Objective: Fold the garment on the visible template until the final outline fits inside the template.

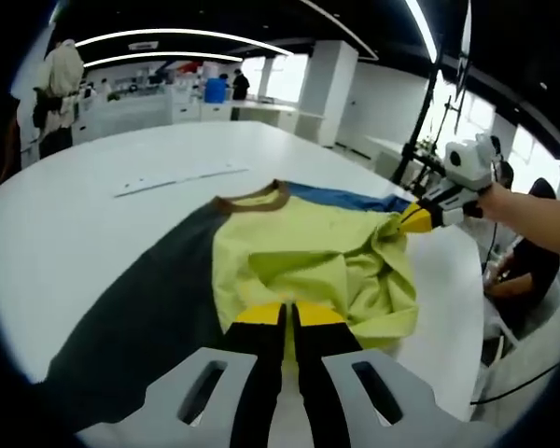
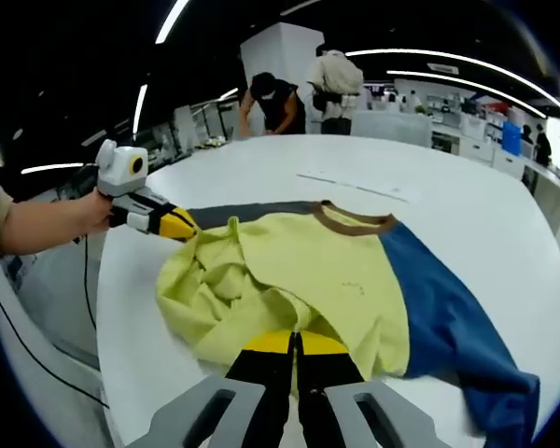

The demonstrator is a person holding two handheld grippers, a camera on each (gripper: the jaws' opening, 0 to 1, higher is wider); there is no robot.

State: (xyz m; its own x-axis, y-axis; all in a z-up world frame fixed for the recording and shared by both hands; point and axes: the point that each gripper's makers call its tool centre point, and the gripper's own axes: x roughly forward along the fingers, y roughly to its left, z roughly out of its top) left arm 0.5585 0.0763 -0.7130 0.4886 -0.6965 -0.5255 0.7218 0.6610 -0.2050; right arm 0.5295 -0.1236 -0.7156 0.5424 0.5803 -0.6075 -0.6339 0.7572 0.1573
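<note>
A yellow-green garment (image 1: 308,252) (image 2: 308,271) with a brown collar (image 1: 252,198) (image 2: 355,221) lies rumpled on the white table (image 1: 93,215) (image 2: 485,196). One side of it is dark grey (image 1: 140,308) and the other blue (image 2: 448,308). At the bottom of the left gripper view, my left gripper (image 1: 288,313) (image 2: 189,229) is shut on a bunched fold of yellow fabric. My right gripper (image 2: 294,341) (image 1: 406,219) is shut on another part of the yellow cloth, across the garment from the left one. Between the two grippers the fabric is gathered and wrinkled.
A thin pale marked strip (image 1: 177,177) (image 2: 355,187) lies on the table beyond the collar. The table's edge (image 2: 121,373) runs close to the garment on the grippers' side. People (image 2: 303,89) stand at benches in the background. A person's arm (image 2: 37,229) holds the left gripper.
</note>
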